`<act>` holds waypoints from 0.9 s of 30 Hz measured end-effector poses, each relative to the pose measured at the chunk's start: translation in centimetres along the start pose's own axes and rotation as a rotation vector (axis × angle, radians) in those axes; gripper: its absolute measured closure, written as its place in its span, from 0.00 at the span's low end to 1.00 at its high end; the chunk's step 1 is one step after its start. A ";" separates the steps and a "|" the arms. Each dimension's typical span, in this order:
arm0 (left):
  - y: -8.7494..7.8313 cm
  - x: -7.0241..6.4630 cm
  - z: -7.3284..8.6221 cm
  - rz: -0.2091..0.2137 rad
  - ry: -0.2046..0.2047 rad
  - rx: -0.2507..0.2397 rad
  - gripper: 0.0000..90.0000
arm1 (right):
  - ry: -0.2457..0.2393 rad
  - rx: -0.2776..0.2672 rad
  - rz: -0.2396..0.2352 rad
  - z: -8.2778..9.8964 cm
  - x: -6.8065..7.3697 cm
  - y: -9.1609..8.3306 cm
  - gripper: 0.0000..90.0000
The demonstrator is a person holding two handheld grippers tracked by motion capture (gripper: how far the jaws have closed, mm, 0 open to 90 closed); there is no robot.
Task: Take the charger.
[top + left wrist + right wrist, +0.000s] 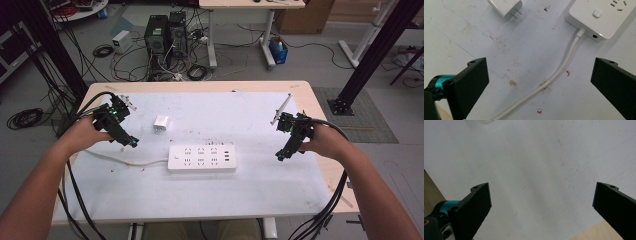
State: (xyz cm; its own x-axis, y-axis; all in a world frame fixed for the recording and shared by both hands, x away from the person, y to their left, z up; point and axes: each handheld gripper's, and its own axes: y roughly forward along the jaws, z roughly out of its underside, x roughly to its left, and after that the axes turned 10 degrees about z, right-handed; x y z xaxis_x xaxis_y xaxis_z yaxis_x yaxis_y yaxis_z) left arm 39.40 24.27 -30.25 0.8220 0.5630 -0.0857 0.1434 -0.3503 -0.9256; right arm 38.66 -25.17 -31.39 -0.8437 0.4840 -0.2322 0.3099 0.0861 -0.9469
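A white power strip (202, 158) lies flat at the middle of the white mat, its white cable (125, 160) running off to the left. A small white plug adapter (161, 123) sits a little behind it. My left gripper (131, 142) hovers at the left of the mat, open and empty. In the left gripper view the cable (556, 75) passes between the wide-apart jaws, with the strip's end (599, 17) and the adapter (505, 7) farther off. At the right of the strip my right gripper (280, 156) is open over bare mat (536, 165), holding nothing.
The white mat (250, 195) covers most of a wooden table (320, 115). Black cables trail from both grippers off the table's front corners. Behind the table, on the floor, stand computer towers (165, 35), loose cables and a second table's legs.
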 end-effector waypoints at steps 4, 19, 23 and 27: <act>0.0 0.1 0.0 -0.002 -0.011 -0.008 0.02 | 0.011 -0.010 -0.005 0.1 0.1 0.0 0.01; -0.3 0.8 -0.5 -0.045 -0.139 -0.081 0.02 | 0.029 -0.011 -0.009 0.2 0.0 0.5 0.01; -0.4 1.0 -0.9 -0.027 -0.196 -0.126 0.02 | 0.028 -0.021 -0.007 0.2 0.2 0.9 0.01; -0.1 1.2 -1.2 -0.032 -0.234 -0.131 0.02 | 0.024 -0.017 -0.004 0.1 0.4 1.1 0.01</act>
State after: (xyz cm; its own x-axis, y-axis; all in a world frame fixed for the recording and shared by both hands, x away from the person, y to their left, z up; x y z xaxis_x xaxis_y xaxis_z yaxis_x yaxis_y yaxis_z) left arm 41.00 24.07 -29.79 0.6681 0.7279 -0.1542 0.2501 -0.4149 -0.8748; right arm 38.63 -25.03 -32.51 -0.8346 0.5039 -0.2226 0.3138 0.1026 -0.9439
